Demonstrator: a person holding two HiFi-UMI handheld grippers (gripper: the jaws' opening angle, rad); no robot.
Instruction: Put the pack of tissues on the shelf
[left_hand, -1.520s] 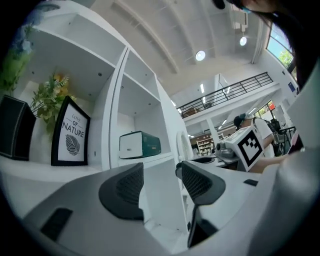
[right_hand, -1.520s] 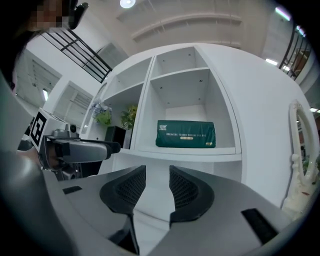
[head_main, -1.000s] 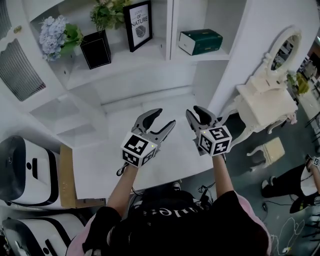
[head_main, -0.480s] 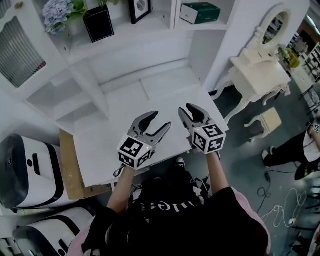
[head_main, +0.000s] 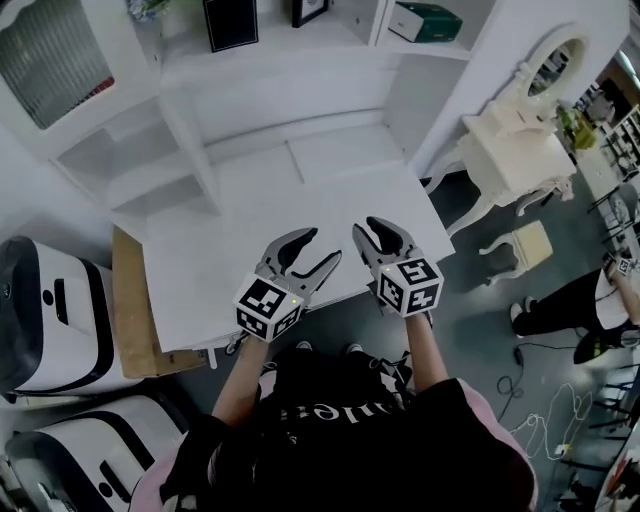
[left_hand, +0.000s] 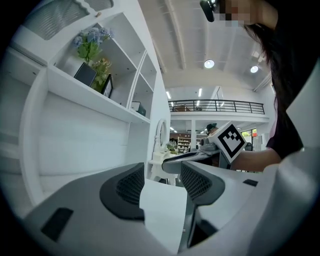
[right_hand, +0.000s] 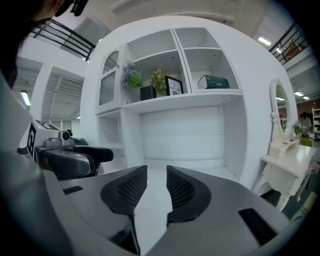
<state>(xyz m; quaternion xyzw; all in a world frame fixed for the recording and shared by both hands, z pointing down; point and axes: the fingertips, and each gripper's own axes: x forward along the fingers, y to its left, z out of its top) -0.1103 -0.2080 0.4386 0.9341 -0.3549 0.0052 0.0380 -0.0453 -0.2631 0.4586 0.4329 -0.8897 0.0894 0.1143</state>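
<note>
Green pack of tissues (right_hand: 213, 82) lies flat, long axis along the shelf (right_hand: 235, 91).

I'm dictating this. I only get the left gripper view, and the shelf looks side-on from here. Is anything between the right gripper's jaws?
Observer: No. The right gripper has nothing between its jaws, which are closing on empty air.
Operator: Then where is the tissue pack?
Observer: A dark green rectangular box, likely the tissues, stands in the top right compartment of the white shelf unit.
Operator: How are the grippers placed?
Observer: The head view shows the right one and the left gripper hanging over the near edge of the white desk, short of the shelves.
</note>
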